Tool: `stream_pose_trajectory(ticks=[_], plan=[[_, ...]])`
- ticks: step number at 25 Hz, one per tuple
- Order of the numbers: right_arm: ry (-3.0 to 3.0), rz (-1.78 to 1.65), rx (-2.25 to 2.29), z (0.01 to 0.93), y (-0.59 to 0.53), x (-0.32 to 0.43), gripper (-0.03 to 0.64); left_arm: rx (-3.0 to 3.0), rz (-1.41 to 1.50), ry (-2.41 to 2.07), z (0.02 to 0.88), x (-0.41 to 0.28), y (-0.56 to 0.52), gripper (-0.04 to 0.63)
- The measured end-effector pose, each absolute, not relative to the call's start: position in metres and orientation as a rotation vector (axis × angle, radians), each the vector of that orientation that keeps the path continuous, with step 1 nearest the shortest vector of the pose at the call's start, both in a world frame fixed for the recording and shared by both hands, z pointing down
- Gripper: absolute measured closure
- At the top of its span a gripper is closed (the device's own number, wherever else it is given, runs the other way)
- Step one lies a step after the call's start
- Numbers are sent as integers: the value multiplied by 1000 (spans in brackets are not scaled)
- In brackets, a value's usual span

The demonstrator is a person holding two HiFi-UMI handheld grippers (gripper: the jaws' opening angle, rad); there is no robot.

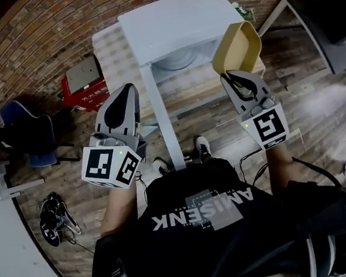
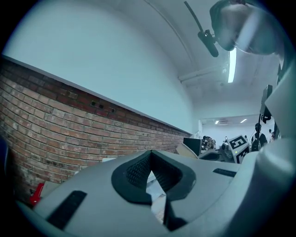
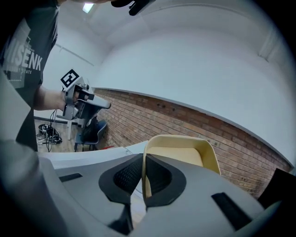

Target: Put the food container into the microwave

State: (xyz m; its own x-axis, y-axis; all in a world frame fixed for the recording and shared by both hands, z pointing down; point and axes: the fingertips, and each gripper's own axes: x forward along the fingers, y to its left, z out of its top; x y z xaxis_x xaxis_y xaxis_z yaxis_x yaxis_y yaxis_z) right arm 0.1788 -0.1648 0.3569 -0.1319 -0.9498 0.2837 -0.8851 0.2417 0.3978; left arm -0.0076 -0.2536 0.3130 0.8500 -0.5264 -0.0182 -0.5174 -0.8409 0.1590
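Carrying the food container (image 1: 237, 47) toward the microwave (image 1: 171, 17): judged as the transport step, with insertion not yet done. Held tilted up on its side just right of the microwave's open front, outside the cavity. Pinched by one thin beige wall in the right gripper (image 3: 144, 159), jaws closed almost together on that wall, one pad on either face of it. Left gripper (image 2: 150, 157) shut with nothing between the pads, hovering left of the microwave's door (image 1: 161, 120) and apart from it. Door swung out edge-on toward the person, leaving the microwave's front open, turntable plate (image 1: 179, 58) showing inside and looking bare.

Next, probably: swing the container leftward around the microwave's front right corner, level it so the base faces down, slide it in over the turntable plate, lower it, then part the jaws. Calls for care with the tilt and with clearance under the microwave's top edge. Gripped by a single wall, so likely to pivot if bumped against the microwave's frame.
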Motion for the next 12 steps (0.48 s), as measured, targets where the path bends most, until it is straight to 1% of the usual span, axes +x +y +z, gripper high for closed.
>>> stream_pose_trajectory(ticks=[12], plan=[[-2070, -40, 1450, 450, -145, 151, 568, 2886, -64, -760, 328, 7, -240, 584]])
